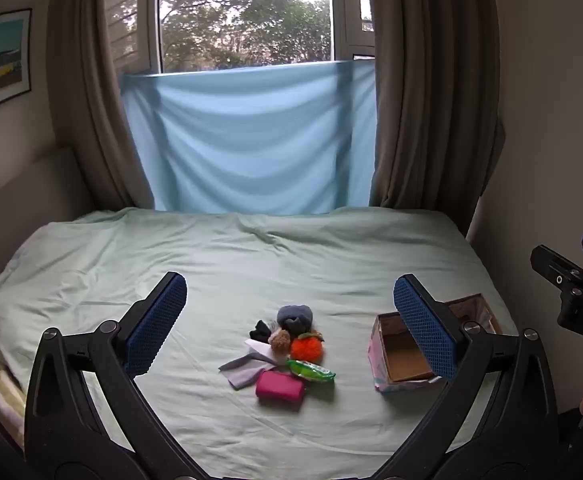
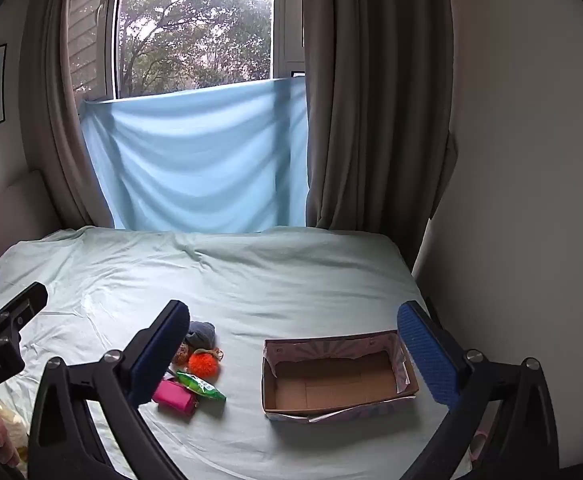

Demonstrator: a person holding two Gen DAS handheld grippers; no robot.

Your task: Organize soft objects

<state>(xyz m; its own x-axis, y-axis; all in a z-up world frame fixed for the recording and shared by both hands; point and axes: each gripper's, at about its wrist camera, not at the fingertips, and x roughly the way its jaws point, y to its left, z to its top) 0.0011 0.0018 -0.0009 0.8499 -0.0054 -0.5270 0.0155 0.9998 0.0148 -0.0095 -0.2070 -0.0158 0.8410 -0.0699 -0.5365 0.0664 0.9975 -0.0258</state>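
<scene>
I hold both grippers, left gripper [image 1: 291, 316] and right gripper [image 2: 293, 344], jaws spread wide and empty, above the small heap of soft objects [image 1: 281, 346] and the open cardboard box [image 2: 331, 380].

Pale green sheet [image 1: 251, 264], orange pompom [image 1: 306, 349], pink pouch [image 1: 279, 386], perhaps floral-patterned box [image 2: 401, 394]

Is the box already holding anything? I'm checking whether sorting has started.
No, the box shows only its bare cardboard floor, and the soft things lie on the bed.
</scene>
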